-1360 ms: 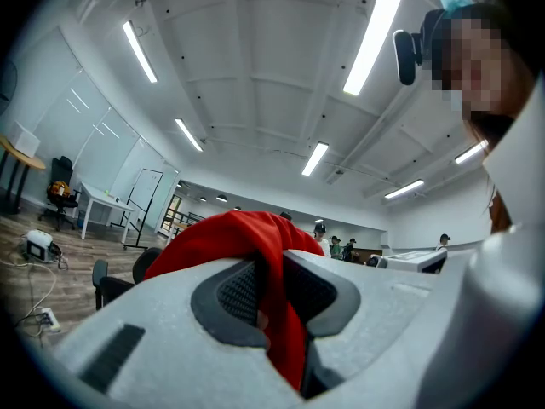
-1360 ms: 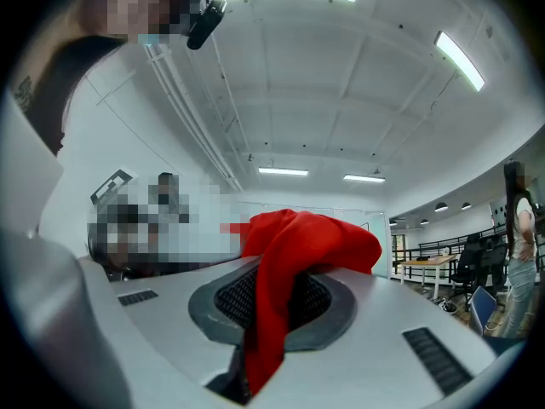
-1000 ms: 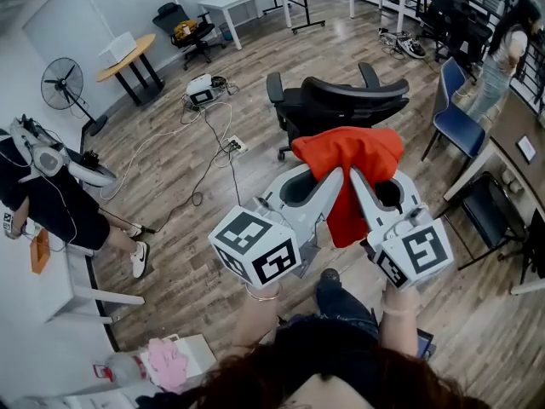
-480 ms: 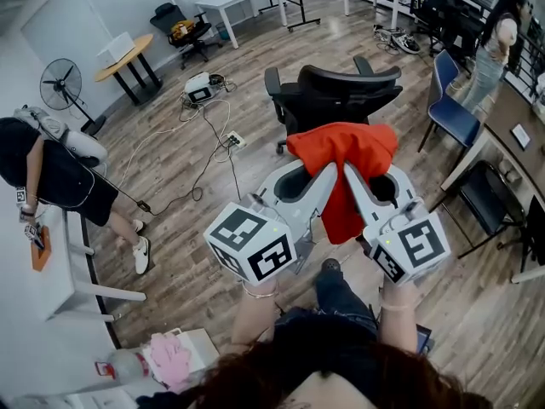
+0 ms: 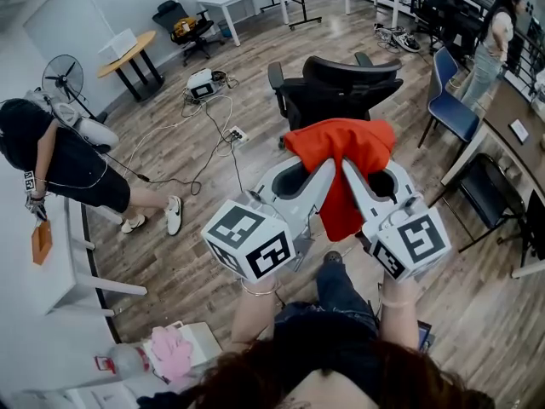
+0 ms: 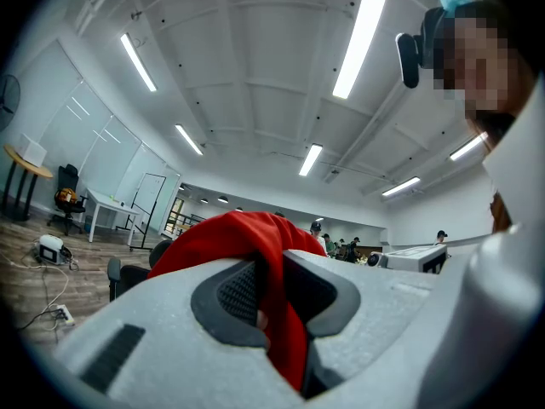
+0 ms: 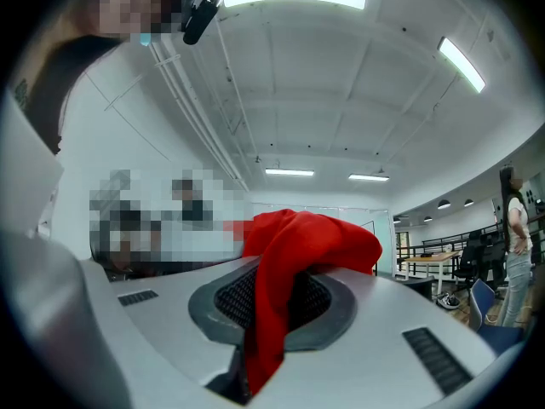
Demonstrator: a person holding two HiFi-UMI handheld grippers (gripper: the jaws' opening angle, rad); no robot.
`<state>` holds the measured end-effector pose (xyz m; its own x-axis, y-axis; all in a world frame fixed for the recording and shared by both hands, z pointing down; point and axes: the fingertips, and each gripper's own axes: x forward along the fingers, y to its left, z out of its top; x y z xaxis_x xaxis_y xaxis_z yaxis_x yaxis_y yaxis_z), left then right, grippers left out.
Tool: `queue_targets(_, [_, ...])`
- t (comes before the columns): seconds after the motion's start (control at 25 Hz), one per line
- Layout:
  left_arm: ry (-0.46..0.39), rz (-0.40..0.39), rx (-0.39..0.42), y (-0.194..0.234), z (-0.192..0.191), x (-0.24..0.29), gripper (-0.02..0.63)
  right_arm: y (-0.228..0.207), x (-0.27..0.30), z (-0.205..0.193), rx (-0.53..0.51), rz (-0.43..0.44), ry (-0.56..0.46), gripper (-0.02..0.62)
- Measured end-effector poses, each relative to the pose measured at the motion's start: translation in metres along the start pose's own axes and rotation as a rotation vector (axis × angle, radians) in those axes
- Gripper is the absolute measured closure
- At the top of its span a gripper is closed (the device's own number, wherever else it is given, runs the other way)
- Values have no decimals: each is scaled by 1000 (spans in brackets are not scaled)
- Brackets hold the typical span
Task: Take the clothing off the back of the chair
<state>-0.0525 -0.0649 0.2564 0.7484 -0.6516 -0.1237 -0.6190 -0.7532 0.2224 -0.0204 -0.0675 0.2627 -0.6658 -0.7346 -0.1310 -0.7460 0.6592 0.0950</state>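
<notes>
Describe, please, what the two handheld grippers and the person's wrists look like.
The left gripper and right gripper are matching pale grey moulded shells with long tapering jaws. Each inner face has a dark oval recess around black mesh-textured pads. Each carries a white cube with black square markers. No cables show. A thin bracelet circles the left wrist.

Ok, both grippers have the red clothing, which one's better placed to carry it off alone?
Right, though only narrowly. The left gripper and the right gripper are both clamped on the red clothing, but in the head view its hanging tail lies against the right gripper's inner side.
</notes>
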Motion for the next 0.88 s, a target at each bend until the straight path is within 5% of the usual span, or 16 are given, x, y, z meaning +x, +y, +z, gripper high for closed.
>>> queue_targets(0.88, [-18, 7, -25, -22, -1, -49, 543, 49, -21, 6, -18, 8, 23, 552])
